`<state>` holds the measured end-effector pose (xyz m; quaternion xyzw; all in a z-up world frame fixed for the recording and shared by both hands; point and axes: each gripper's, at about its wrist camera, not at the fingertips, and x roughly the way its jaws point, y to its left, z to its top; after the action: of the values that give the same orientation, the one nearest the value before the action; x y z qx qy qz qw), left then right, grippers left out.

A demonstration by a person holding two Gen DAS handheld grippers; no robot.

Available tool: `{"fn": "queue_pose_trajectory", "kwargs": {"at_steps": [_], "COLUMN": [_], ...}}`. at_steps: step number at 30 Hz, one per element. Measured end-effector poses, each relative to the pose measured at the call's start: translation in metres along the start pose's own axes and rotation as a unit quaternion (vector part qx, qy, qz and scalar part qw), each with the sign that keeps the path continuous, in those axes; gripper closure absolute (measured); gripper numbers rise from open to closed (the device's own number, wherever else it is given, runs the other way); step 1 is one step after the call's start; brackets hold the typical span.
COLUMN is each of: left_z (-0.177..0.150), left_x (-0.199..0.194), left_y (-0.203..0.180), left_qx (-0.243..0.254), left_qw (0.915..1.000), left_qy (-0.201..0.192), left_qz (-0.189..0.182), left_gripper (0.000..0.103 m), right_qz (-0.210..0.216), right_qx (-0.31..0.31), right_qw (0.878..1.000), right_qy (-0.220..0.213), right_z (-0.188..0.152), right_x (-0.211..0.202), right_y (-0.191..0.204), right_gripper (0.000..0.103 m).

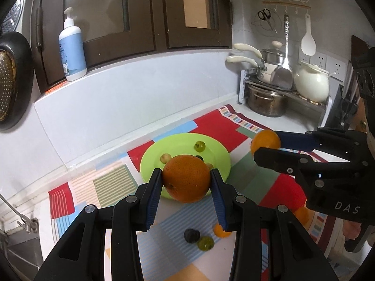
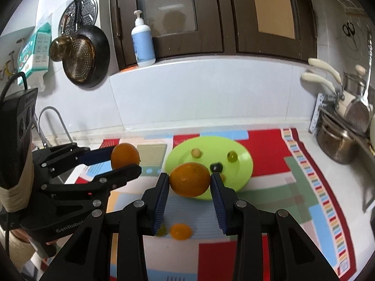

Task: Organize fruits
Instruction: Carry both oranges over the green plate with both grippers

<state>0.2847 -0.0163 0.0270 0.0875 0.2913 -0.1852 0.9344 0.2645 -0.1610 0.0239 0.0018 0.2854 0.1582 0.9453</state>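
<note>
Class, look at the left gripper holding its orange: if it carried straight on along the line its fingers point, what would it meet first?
Most likely the green plate. The left gripper, shut on an orange, points down at the plate's near part; small fruits lie there, though depth is uncertain.

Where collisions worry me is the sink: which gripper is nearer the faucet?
Left. The left gripper, shut on an orange, is over by the faucet; the right gripper, holding another orange, is farther over, by the green plate.
</note>
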Motion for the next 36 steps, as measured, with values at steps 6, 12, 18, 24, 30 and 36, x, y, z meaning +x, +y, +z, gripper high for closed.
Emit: {"fn": "queue_pose_trajectory", "kwargs": {"at_steps": [6,12,18,24,30,36], "left_z": [0.018,0.035,0.049,0.056,0.059,0.059], "left_x": [0.016,0.033,0.056,0.081,0.107,0.137], "left_y": [0.005,0.013,0.022,0.034,0.041,0.047], "left_qx": [-0.004,-0.006,-0.006,-0.012,-0.011,-0.014], "left_qw": [1.0,0.9999,0.9997,0.9992,0.9988,0.9981], "left_qy": [0.006,0.011,0.025,0.038,0.048,0.059], "left_qz": [0.002,0.004,0.003,0.0,-0.004,-0.013], "left_gripper": [0.062,0.062,0.062,0.062,0.062,0.063], "right_qz": [0.002,0.01,0.011,0.01,0.015,0.02], "right_qx": [-0.004,-0.005,-0.004,-0.004,-0.003,0.003], "right_qw": [1.0,1.0,1.0,0.999,0.999,0.997], "right_qy": [0.001,0.013,0.026,0.037,0.05,0.07], "right_z": [0.022,0.039,0.053,0.064,0.068,0.067], "right_x": [0.013,0.032,0.055,0.079,0.105,0.136], "right_y": [-0.011,-0.021,-0.032,-0.041,-0.049,-0.062], "right_gripper": [0.066,0.066,0.066,0.066,0.066,0.066]}}
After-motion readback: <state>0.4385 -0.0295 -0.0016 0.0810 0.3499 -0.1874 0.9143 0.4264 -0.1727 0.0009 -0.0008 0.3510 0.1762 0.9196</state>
